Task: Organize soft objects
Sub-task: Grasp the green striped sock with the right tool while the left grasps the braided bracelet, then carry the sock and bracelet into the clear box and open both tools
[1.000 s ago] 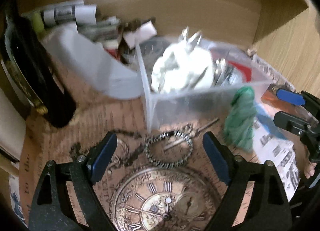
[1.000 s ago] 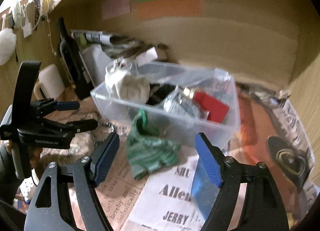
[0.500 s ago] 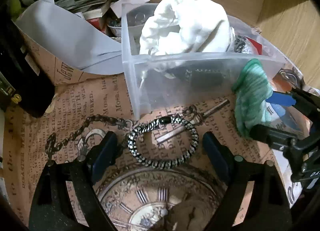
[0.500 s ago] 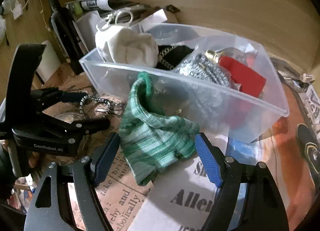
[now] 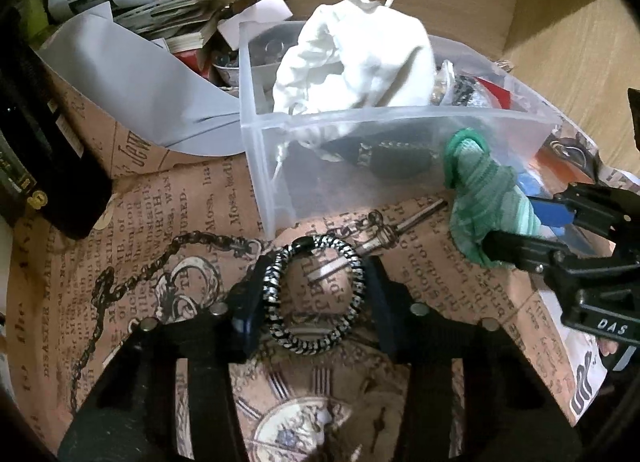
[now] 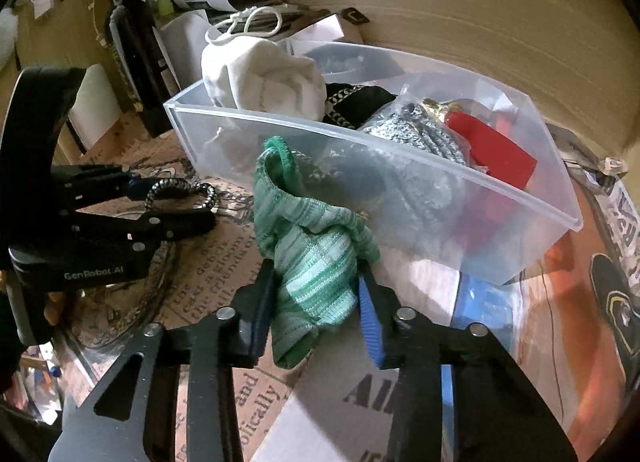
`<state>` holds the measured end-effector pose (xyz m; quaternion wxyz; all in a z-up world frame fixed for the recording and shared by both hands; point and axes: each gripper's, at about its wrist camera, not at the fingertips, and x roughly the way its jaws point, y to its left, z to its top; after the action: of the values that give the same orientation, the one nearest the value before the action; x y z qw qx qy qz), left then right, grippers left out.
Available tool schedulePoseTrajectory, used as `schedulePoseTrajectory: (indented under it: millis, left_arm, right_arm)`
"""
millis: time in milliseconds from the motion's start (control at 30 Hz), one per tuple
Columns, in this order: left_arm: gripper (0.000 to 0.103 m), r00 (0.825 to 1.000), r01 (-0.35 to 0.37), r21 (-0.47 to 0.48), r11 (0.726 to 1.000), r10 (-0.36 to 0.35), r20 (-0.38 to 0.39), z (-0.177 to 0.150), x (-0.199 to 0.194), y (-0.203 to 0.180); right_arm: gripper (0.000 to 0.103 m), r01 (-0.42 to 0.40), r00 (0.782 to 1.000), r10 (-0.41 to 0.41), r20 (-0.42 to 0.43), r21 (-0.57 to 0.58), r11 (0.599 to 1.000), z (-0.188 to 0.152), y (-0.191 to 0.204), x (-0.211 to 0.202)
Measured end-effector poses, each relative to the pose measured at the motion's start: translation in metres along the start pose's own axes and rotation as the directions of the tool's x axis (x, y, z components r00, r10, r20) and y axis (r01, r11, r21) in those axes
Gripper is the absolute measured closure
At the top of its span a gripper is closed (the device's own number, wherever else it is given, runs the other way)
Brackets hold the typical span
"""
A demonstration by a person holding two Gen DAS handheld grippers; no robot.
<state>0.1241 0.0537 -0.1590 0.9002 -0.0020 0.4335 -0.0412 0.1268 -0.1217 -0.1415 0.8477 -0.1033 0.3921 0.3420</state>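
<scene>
My left gripper [image 5: 314, 298] is shut on a black-and-white braided bracelet [image 5: 316, 298] lying on the printed paper in front of the clear plastic bin [image 5: 272, 166]. My right gripper [image 6: 316, 302] is shut on a green knitted sock [image 6: 312, 246] next to the bin's front wall [image 6: 400, 166]; the sock also shows in the left wrist view [image 5: 480, 190]. A white drawstring pouch [image 5: 356, 58] sits in the bin's left end, with a grey knitted item [image 6: 424, 134] and a red piece [image 6: 496, 154] beside it.
A dark bottle [image 6: 132, 50] and a stack of papers [image 5: 140, 2] stand at the back left. A grey sheet [image 5: 132, 82] leans left of the bin. Wooden walls close the back and right. A blue item [image 6: 484, 302] lies under the bin's right end.
Both grippers moved forward and closed: the left one onto the bracelet, the right one onto the green sock.
</scene>
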Motion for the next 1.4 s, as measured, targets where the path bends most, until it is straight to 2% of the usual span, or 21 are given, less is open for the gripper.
schedulePoseTrajectory:
  millis: [133,367,500,733,933,1033,1200,1400]
  left_arm:
    - [0.059,1.000,0.013,-0.020,1.000,-0.013,0.016,-0.009,-0.010,-0.001]
    - [0.059,0.996,0.023,-0.042,0.999,-0.020,0.086,-0.019,-0.044,0.000]
    - [0.059,0.989,0.032,-0.043,0.999,-0.025,0.144,-0.009,-0.065,0.000]
    - [0.059,0.962,0.061,-0.026,0.998,-0.051,0.268,0.007,-0.107,-0.010]
    - [0.059,0.931,0.102,-0.016,0.995,-0.090,0.354,0.045,-0.115,-0.018]
    - [0.059,0.922,0.112,-0.010,0.994,-0.100,0.373,0.058,-0.113,-0.025]
    - [0.059,0.922,0.113,0.009,0.994,-0.108,0.372,0.079,-0.100,-0.034]
    - [0.059,0.941,0.108,0.020,0.994,-0.109,0.320,0.098,-0.069,-0.043]
  right_arm:
    - [0.071,0.001,1.000,-0.001,0.029,0.008,1.000,-0.004,0.001,-0.012]
    - [0.071,0.008,0.994,-0.009,0.107,0.014,1.000,-0.007,0.002,-0.043]
    - [0.071,0.017,0.986,-0.021,0.165,0.026,1.000,-0.003,-0.001,-0.063]
    - [0.071,0.043,0.961,-0.060,0.269,0.067,0.997,0.012,-0.013,-0.092]
    - [0.071,0.062,0.935,-0.099,0.341,0.118,0.991,0.027,-0.029,-0.108]
    - [0.071,0.073,0.924,-0.118,0.365,0.135,0.988,0.035,-0.037,-0.111]
    - [0.071,0.081,0.916,-0.137,0.378,0.160,0.984,0.045,-0.047,-0.109]
    - [0.071,0.085,0.931,-0.141,0.338,0.175,0.981,0.052,-0.058,-0.088]
